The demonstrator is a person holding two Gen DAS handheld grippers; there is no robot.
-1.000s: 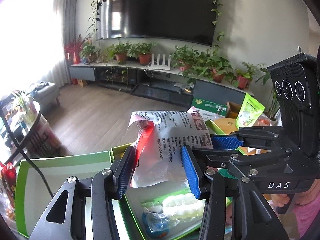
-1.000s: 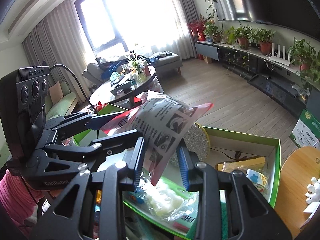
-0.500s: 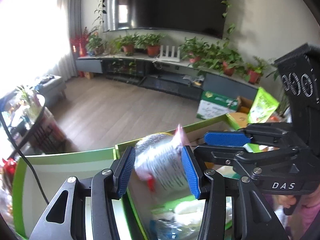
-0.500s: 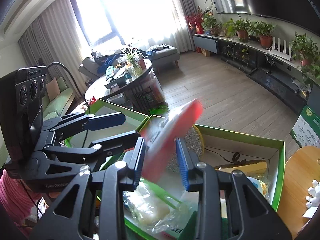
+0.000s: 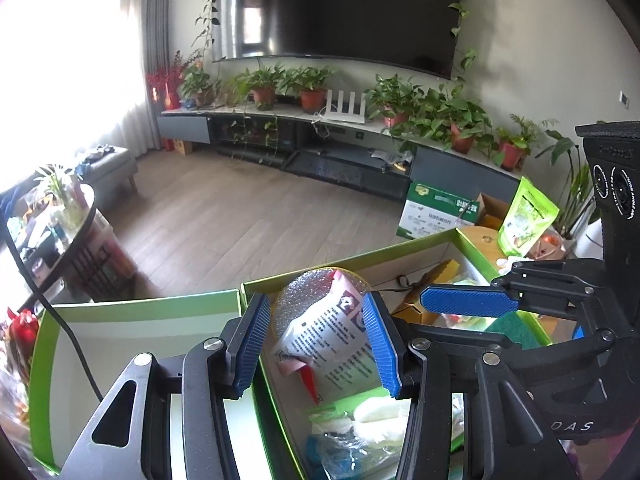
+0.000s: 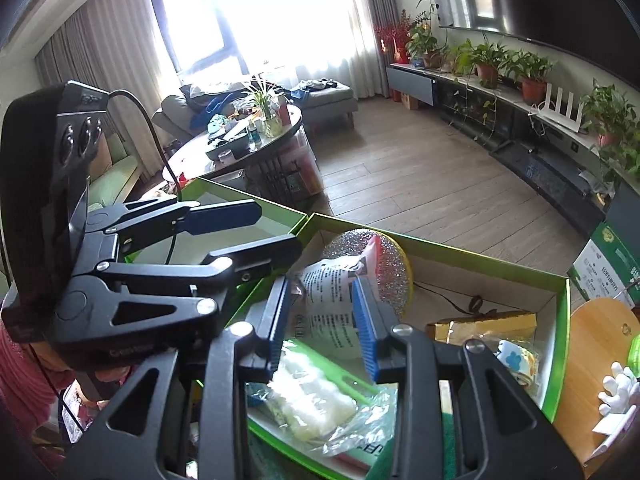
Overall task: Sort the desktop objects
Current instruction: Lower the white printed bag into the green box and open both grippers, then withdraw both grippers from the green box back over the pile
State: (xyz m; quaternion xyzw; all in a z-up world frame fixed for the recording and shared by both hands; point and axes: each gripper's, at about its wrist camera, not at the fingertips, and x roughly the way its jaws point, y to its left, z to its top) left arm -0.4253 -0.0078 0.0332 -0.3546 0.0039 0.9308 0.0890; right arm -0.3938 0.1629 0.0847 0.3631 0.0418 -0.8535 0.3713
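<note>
A white printed snack packet with red edges (image 5: 328,340) lies in the green-rimmed box (image 5: 352,260), leaning on a silvery round pad (image 5: 304,300). It also shows in the right wrist view (image 6: 328,304). My left gripper (image 5: 316,344) hangs open above it, jaws apart on either side, not touching. My right gripper (image 6: 322,328) is also open above the packet, crossing just right of the left one. Both are empty.
The box (image 6: 560,292) also holds a clear bag of pale items (image 6: 312,396), a gold packet (image 6: 480,326) and a cable. A second, nearly bare green box (image 5: 120,320) lies left. A wooden board (image 6: 600,352) and green pouch (image 5: 528,216) sit right.
The packet was held up between both grippers a second ago. It has dropped out of them into the box and now lies against the silvery pad.
</note>
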